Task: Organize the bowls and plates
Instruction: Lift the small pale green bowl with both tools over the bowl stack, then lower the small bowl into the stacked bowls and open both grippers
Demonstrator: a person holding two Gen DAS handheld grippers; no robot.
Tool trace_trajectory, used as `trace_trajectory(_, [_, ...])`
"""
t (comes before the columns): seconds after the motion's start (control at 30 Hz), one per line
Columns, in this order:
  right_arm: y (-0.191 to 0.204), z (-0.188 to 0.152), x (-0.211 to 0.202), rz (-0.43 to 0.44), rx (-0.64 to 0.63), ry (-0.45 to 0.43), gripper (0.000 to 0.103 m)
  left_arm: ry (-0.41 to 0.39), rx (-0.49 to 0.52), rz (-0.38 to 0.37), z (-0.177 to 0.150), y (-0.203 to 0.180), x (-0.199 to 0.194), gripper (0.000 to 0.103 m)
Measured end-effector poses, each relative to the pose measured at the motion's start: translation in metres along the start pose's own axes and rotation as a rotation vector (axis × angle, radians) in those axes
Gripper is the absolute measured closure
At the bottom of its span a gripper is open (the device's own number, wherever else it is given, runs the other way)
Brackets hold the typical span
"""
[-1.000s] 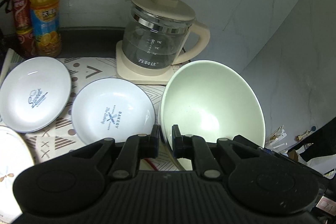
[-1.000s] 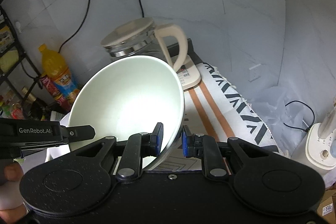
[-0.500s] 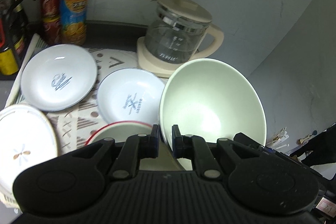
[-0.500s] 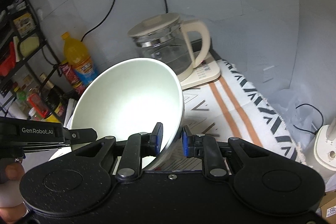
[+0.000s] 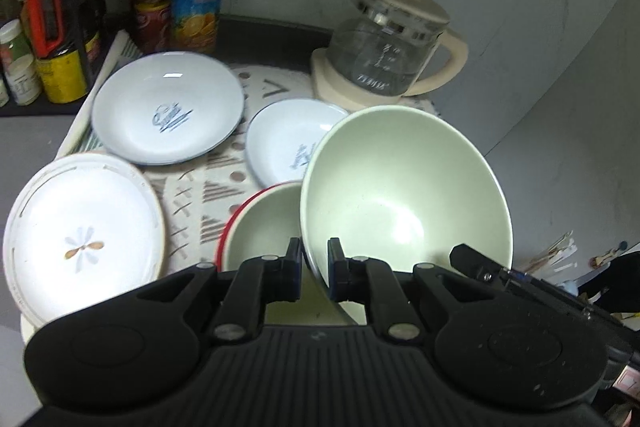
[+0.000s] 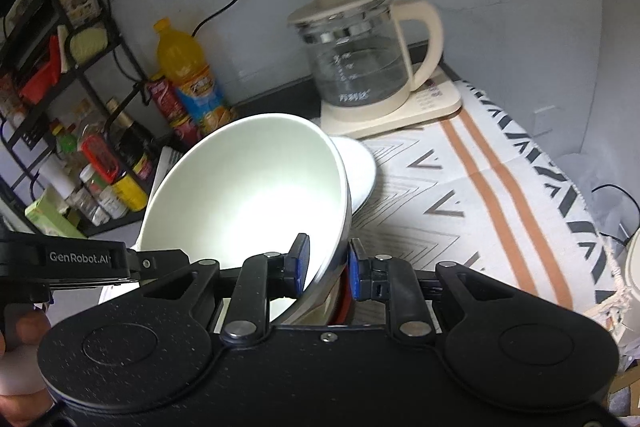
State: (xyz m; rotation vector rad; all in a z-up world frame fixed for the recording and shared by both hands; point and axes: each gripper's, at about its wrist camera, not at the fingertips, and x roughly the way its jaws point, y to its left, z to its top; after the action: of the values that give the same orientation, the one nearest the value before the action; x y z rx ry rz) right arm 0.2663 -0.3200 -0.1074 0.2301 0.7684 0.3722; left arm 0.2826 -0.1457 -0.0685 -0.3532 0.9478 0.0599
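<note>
Left wrist view: the left tool (image 5: 314, 269) pinches the near rim of a pale green bowl (image 5: 404, 195), one finger inside and one outside, holding it tilted above the tabletop (image 5: 208, 183). Just left of it and partly under it sits a red-rimmed bowl (image 5: 264, 223). Three plates lie on the patterned cloth: a flower plate (image 5: 80, 235) at near left, a larger blue-print plate (image 5: 168, 107) behind it, and a smaller one (image 5: 288, 143) partly hidden by the green bowl. A glass kettle (image 5: 388, 47) stands at the back.

Right wrist view: the right tool (image 6: 328, 265) grips the same bowl (image 6: 248, 195) by its right rim. The left tool's body (image 6: 80, 259) reaches in from the left, with a hand (image 6: 20, 355) behind it.
</note>
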Motion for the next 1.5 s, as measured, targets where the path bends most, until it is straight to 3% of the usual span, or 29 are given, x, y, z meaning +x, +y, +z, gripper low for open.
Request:
trace_trajectory(0.5, [0.011, -0.021, 0.028, 0.008, 0.012, 0.093, 0.078, 0.055, -0.055, 0.037, -0.019, 0.032, 0.019, 0.093])
trace_trajectory(0.83, [0.011, -0.019, 0.032, 0.011, -0.006, 0.091, 0.074, 0.054, -0.079, 0.031, -0.019, 0.033, 0.026, 0.091])
trace_trajectory(1.03, [0.009, -0.019, 0.030, 0.018, -0.013, 0.091, 0.074, 0.038, -0.045, 0.082, -0.017, 0.029, 0.025, 0.090])
trace_trajectory(1.3, [0.010, -0.008, 0.016, 0.040, -0.034, 0.063, 0.073, 0.046, -0.055, 0.077, -0.016, 0.029, 0.019, 0.089])
trace_trajectory(1.43, [0.014, -0.004, 0.010, 0.054, -0.036, 0.052, 0.064, 0.028, -0.055, 0.083, -0.015, 0.027, 0.010, 0.080])
trace_trajectory(1.5, [0.018, -0.001, 0.007, 0.061, -0.046, 0.042, 0.057, 0.014, -0.060, 0.087, -0.014, 0.027, 0.004, 0.070])
